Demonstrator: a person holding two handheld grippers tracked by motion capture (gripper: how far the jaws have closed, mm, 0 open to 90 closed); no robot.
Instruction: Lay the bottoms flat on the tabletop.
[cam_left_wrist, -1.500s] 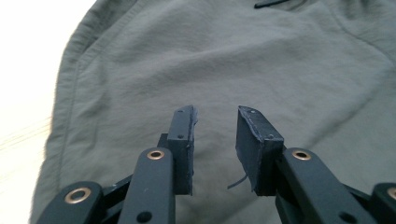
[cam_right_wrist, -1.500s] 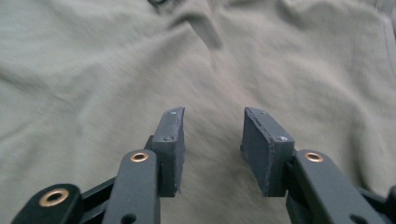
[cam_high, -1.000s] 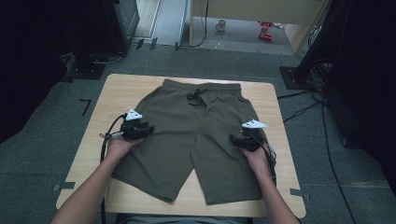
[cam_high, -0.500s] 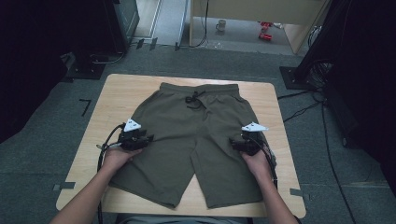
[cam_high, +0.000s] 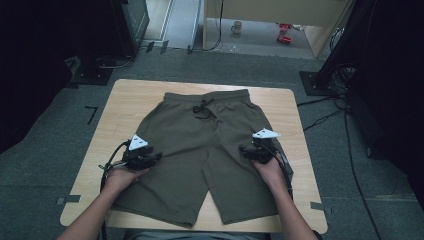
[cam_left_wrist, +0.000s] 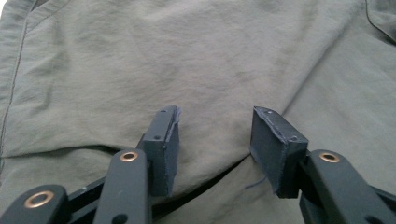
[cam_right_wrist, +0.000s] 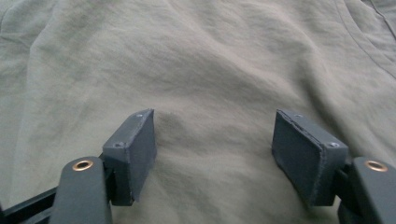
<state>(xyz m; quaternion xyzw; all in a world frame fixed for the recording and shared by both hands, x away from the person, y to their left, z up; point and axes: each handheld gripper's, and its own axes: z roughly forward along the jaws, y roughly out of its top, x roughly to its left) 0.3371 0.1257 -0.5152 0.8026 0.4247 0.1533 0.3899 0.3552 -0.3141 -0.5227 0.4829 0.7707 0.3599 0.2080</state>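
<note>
My left gripper (cam_high: 150, 159) sits over the outer side of the left leg of the shorts (cam_high: 210, 150), toward the left edge of the tabletop (cam_high: 125, 100). Its jaws have just been opening and now stand moderately wide. In the left gripper view the pads (cam_left_wrist: 166, 144) hang above flat cloth with bare fabric between them and nothing pinched. Set against the frames from a second ago, this gripper has slid outward and toward the near edge, and the leg beneath it now lies broader and flatter. I judge that a smoothing stroke has ended and the cloth has been let go.

My right gripper (cam_high: 251, 152) rests over the right leg, near the right edge of the tabletop, where it was a second ago. Its jaws are wide apart. In the right gripper view the pads (cam_right_wrist: 135, 154) straddle gently rippled fabric without closing on it.

The shorts lie face up in the middle of the tabletop, waistband (cam_high: 207, 96) toward the far edge with the drawstring (cam_high: 202, 110) knotted just below it, and both hems near the near edge. They are spread symmetrically, with a few soft wrinkles left on the right leg.

With both grippers free of cloth, the flattening appears nearly done. The garment looks ready for a first fold, which would call for fresh grips at the hem or the side seam.
</note>
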